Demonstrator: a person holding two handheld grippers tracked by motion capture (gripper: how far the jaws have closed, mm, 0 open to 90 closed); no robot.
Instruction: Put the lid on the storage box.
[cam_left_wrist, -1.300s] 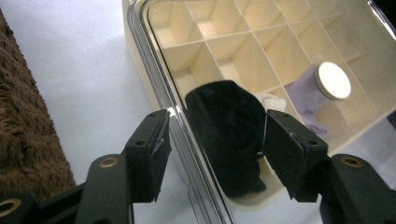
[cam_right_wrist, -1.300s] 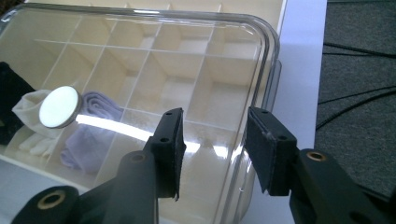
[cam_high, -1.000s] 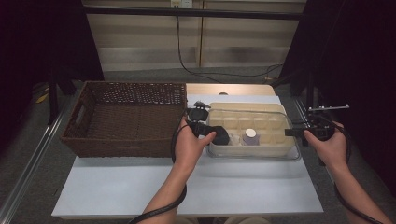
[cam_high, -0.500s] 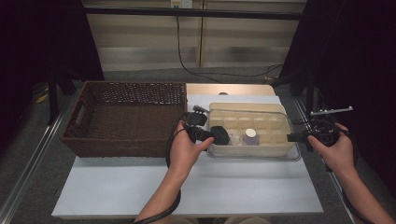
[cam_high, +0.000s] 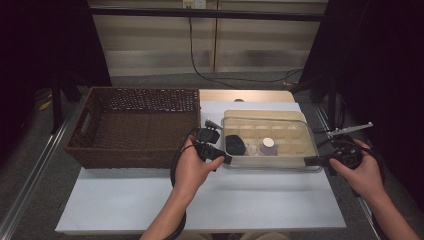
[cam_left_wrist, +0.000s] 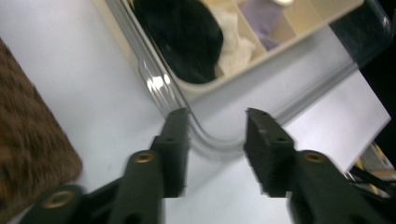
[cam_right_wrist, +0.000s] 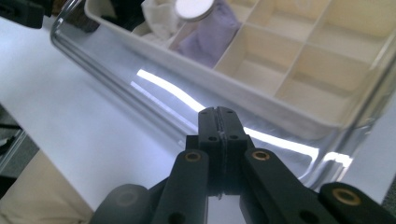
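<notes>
Clear tray (cam_high: 312, 160) holds three bundles: one black, one white, one purple.

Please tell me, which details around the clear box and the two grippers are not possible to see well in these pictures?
- High view: left gripper jaws, partly covered by the hand.
- Right gripper view: whether the right gripper pinches the clear box rim; the jaws cover it.
- Left gripper view: the white item, partly behind the black item.

Clear glossy plastic tray (cam_high: 270, 162) – matt white table (cam_high: 200, 200), rough woven wicker basket (cam_high: 135, 125).
</notes>
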